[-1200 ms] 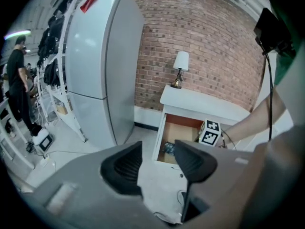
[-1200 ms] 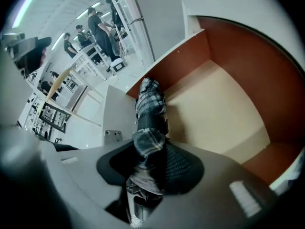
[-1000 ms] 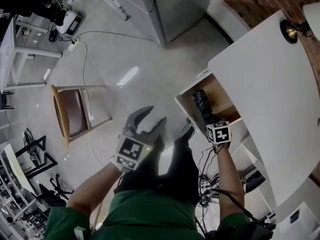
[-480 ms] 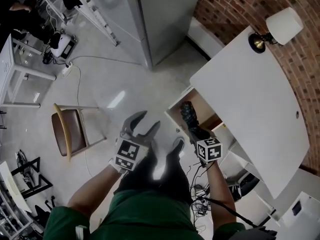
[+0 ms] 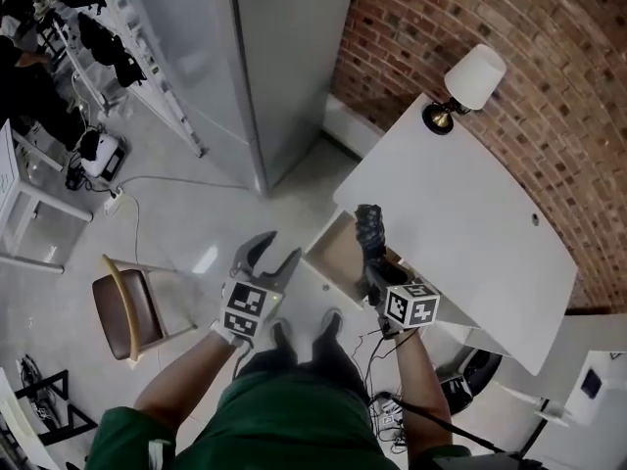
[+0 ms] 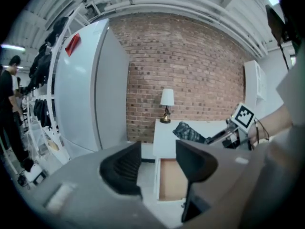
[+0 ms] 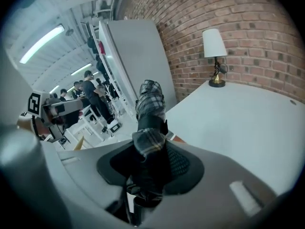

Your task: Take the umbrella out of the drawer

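The folded plaid umbrella stands up out of my right gripper, which is shut on its lower part. It is held above the front of the open drawer of the white desk. In the right gripper view the umbrella rises between the pads of the right gripper. My left gripper hangs open and empty over the floor, left of the drawer. In the left gripper view its jaws stand apart, with the drawer and the umbrella beyond them.
A lamp stands at the desk's far corner against the brick wall. A tall grey cabinet is left of the desk. A wooden chair stands on the floor at left. Cables lie by the person's feet.
Both grippers have risen. The umbrella has come up out of the drawer in the right gripper. The head view has swung up toward the wall and lamp.
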Action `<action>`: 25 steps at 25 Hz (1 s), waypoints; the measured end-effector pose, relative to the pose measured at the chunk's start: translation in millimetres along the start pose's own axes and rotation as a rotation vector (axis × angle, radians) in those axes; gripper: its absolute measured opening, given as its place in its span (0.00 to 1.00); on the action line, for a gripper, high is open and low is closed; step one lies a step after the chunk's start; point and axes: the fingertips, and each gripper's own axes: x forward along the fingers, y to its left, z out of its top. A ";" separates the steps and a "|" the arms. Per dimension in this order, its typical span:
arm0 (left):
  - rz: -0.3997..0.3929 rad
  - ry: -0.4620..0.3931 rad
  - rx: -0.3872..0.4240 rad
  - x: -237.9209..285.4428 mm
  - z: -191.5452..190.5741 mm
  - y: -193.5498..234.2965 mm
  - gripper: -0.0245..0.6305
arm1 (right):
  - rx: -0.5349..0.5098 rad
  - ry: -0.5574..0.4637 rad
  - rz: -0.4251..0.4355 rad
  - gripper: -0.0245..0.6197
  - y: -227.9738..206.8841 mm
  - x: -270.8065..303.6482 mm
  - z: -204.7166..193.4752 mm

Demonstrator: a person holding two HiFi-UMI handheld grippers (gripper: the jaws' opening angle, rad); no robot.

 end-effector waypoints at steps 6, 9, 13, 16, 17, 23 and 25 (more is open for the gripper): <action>-0.048 -0.059 0.018 6.8 34.4 -18.0 0.38 | 0.052 -0.130 -0.067 0.25 -15.7 -46.8 30.7; -0.057 -0.062 0.020 16.1 41.0 -28.3 0.37 | 0.091 -0.170 -0.093 0.25 -32.7 -62.4 36.1; -0.070 -0.043 0.025 35.8 48.1 -42.3 0.37 | 0.151 -0.188 -0.129 0.25 -67.0 -74.3 42.6; -0.068 -0.037 0.035 58.7 57.3 -50.3 0.37 | 0.173 -0.184 -0.150 0.25 -100.2 -76.4 48.4; -0.066 -0.035 0.034 67.4 60.1 -52.4 0.37 | 0.177 -0.179 -0.158 0.25 -112.4 -76.0 50.2; -0.055 -0.014 0.044 120.2 71.8 -62.4 0.37 | 0.226 -0.149 -0.177 0.25 -183.8 -61.5 60.6; -0.052 -0.004 0.041 139.5 74.3 -65.2 0.37 | 0.243 -0.132 -0.181 0.25 -207.0 -53.6 62.4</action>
